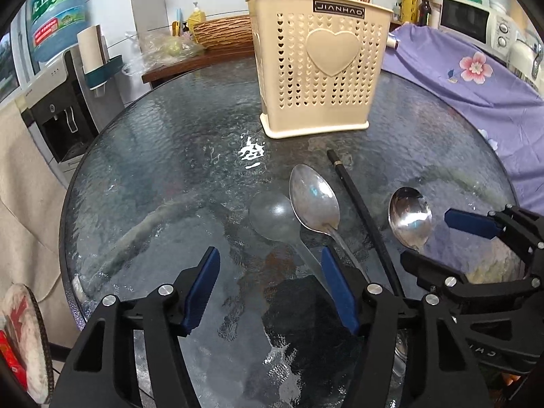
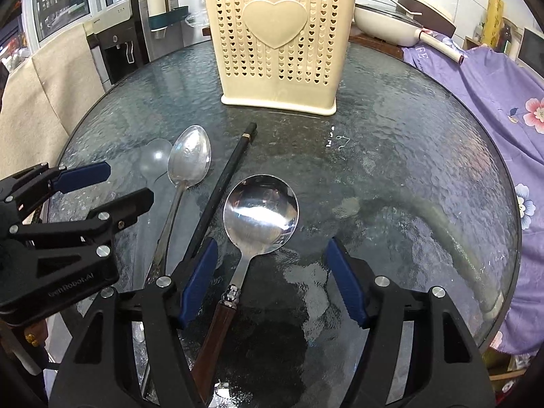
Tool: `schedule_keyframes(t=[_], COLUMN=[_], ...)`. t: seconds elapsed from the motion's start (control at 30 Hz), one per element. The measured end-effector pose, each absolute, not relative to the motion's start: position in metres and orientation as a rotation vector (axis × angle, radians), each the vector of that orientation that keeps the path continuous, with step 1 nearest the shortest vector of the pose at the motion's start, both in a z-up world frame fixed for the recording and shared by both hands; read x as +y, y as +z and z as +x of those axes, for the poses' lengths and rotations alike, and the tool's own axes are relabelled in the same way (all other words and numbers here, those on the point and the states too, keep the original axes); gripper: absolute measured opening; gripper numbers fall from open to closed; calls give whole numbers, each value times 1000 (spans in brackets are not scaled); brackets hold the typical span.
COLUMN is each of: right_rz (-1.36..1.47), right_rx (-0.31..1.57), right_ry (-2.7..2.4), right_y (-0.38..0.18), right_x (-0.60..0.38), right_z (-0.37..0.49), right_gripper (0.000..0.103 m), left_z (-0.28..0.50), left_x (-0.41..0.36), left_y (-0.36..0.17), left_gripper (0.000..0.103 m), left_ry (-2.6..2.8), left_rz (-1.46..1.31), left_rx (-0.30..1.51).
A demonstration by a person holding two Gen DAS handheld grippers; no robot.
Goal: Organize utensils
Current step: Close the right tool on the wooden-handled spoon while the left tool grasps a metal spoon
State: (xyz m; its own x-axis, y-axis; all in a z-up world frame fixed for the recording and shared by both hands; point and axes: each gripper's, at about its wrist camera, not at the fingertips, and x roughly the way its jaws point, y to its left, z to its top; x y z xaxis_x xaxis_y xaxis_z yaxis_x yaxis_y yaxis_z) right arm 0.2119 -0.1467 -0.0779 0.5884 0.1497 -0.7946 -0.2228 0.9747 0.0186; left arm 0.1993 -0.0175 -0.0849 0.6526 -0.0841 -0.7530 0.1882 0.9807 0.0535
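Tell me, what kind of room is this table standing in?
Most likely a home kitchen or dining corner. A microwave stands on the counter behind, a water dispenser stands by the window, and a lidded pan sits beyond the cream utensil holder on the round glass table.

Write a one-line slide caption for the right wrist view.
Open right gripper straddles the round wooden-handled spoon beside a black chopstick on the glass table, facing the cream utensil holder.
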Motion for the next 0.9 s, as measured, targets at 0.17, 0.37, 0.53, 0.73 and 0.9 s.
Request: schedule_keyframes(t=[0.17,0.37,0.53,0.73,0.9], right_rz=[-83,-83,-84,-80,-78], right_rx=[914,914,922,927,932], right_ry=[209,208,204,192,185], right_y=[-78,-78,-78,-76,-76], right_x=[-148,-148,-145,-139,-132], right_z=[213,214,218,222,227], right_gripper=[66,66,66,61,56], left_z=[201,212,221,228,233], left_x=[-18,-21,-22,-25,-28], left_y=[-85,-88,-88,-87,-87], left_gripper=[60,55,51,45,45], left_ry=[-152,-151,-144,-135,-115], left_rz=[138,145,147,151,165], left_rx=[847,881,884,888,884])
